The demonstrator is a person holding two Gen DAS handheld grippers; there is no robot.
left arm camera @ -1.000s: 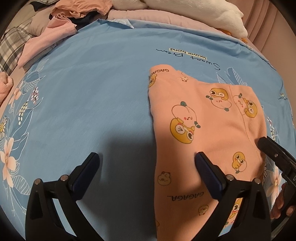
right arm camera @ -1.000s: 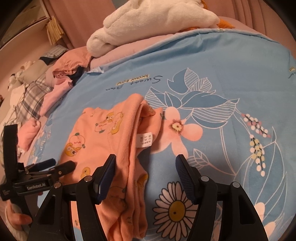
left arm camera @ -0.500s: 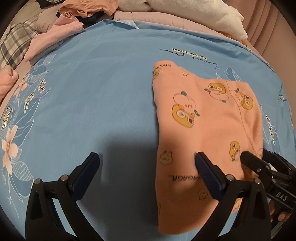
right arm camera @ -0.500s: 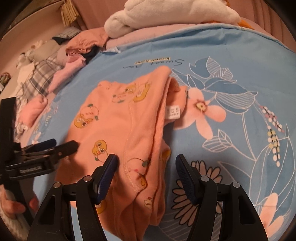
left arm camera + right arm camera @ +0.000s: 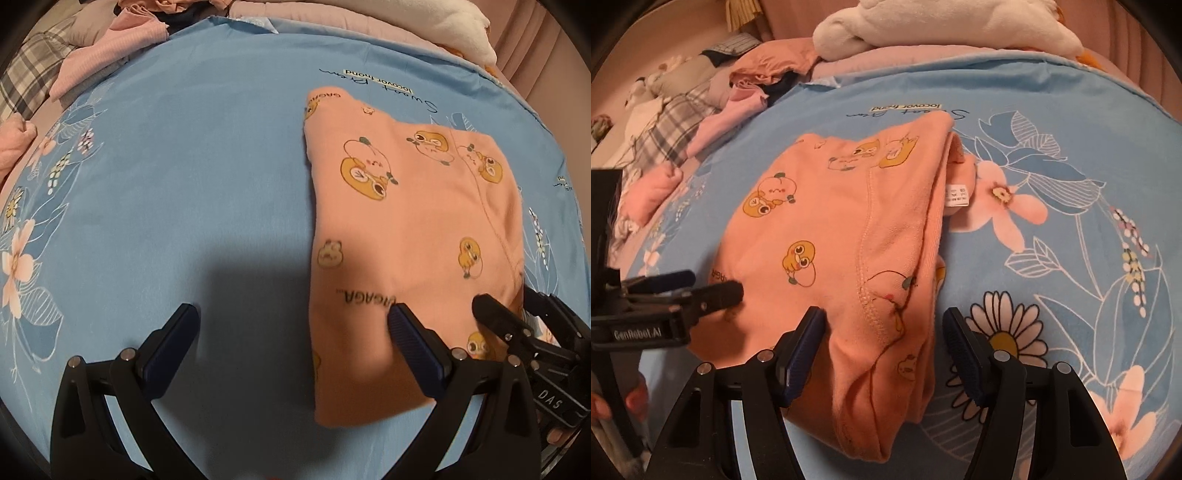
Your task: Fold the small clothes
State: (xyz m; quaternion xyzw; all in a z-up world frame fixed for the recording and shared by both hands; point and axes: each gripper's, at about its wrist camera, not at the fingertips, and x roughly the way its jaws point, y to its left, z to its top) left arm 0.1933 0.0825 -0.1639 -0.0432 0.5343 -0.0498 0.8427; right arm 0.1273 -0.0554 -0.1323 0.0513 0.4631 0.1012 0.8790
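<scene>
Orange garment (image 5: pixel 410 229), printed with cartoon ducks, folded flat on blue flowered sheet (image 5: pixel 177 177), white label (image 5: pixel 956 195) showing at its right edge. Left gripper (image 5: pixel 291 332) spread wide, right pad over the garment's near left part, left pad over bare sheet. Right gripper (image 5: pixel 882 341) spread, straddling the near right edge, pinching nothing. Pile of clothes (image 5: pixel 701 110) far left.

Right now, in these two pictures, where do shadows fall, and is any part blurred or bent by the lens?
Left wrist view: a dark shadow lies on the blue flowered bedsheet by the orange cartoon-print garment, whose near lettering is smeared. Right wrist view: sharper, with shadow under the right gripper. Both views bulge and darken at the corners.
</scene>
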